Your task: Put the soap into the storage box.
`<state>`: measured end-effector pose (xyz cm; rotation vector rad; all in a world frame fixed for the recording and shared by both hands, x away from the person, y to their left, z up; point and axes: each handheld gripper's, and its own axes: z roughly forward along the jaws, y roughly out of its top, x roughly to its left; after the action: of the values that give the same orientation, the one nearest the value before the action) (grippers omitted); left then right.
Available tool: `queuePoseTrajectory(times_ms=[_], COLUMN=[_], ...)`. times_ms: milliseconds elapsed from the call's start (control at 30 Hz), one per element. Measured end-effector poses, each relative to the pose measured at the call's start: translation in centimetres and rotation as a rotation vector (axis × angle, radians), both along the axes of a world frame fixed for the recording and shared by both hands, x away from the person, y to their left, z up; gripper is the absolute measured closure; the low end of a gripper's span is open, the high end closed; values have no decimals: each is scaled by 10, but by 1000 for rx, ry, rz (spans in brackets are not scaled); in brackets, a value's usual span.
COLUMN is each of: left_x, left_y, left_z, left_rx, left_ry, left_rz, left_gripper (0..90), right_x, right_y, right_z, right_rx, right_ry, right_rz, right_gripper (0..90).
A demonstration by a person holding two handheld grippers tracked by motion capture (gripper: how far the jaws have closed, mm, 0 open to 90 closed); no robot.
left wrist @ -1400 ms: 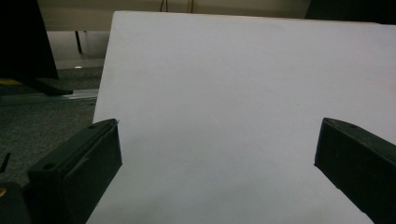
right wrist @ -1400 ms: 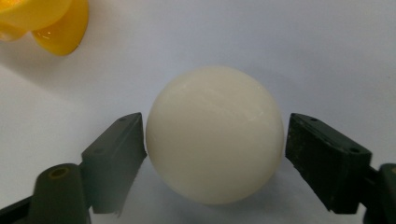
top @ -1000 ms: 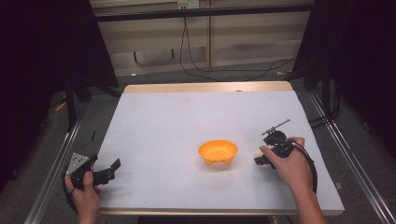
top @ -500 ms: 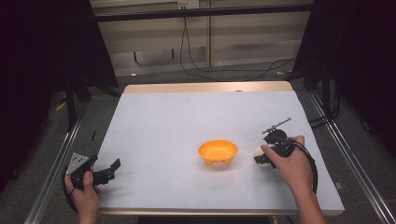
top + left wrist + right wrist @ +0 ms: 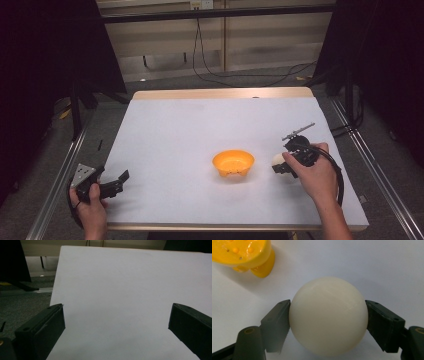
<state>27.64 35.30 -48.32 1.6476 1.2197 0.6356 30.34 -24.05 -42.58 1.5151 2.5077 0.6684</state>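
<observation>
— Between my right gripper's [image 5: 328,322] jaws sits the white ball [image 5: 328,320], clamped on both flanks; each pad presses the widest part of it.

— And where is that on the table?

— Over on the right side of the white table [image 5: 200,130], just beside the orange bowl [image 5: 233,163] but not touching it. From the high view I can see the ball [image 5: 276,160] peeking out at the front of my right gripper [image 5: 281,167], low over the surface; whether it rests on the table or is lifted a little I cannot tell.

— What is the step, as you judge it?

— I take it to be carrying the ball into the bowl. To do it well I would keep the squeeze even, since a smooth round thing can squirt out if the pads slip off its middle. I would lift it clear of the rim, bring it over the hollow, lower it close, and only then let go, so it doesn't bounce out.

— Your other hand?

— My left gripper [image 5: 112,185] rests near the front left corner, well apart from everything, jaws wide apart with nothing between them.

— Count things for me.

— One ball, one bowl, two grippers, one table.
</observation>
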Motion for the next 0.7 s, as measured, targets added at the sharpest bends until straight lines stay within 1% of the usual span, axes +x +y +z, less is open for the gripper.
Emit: queuePoseTrajectory(times_ms=[100,167,233,467,700], left_x=[0,0,0,0,0], left_y=[0,0,0,0,0], left_z=[0,0,0,0,0], left_rx=[-1,-3,-4,-4,-6], left_ry=[0,1,1,0,0], left_rz=[0,0,-1,-1,-1], left_gripper=[5,5,5,4,5], right_x=[0,1,1,4,7], right_y=[1,2,4,11,19], right_z=[6,8,10,19,29], right_rx=[8,0,4,15,11], right_ry=[-11,-20,-17,-28,-38], right_rz=[4,10,11,34,51], right_gripper=[240,240,240,240,240])
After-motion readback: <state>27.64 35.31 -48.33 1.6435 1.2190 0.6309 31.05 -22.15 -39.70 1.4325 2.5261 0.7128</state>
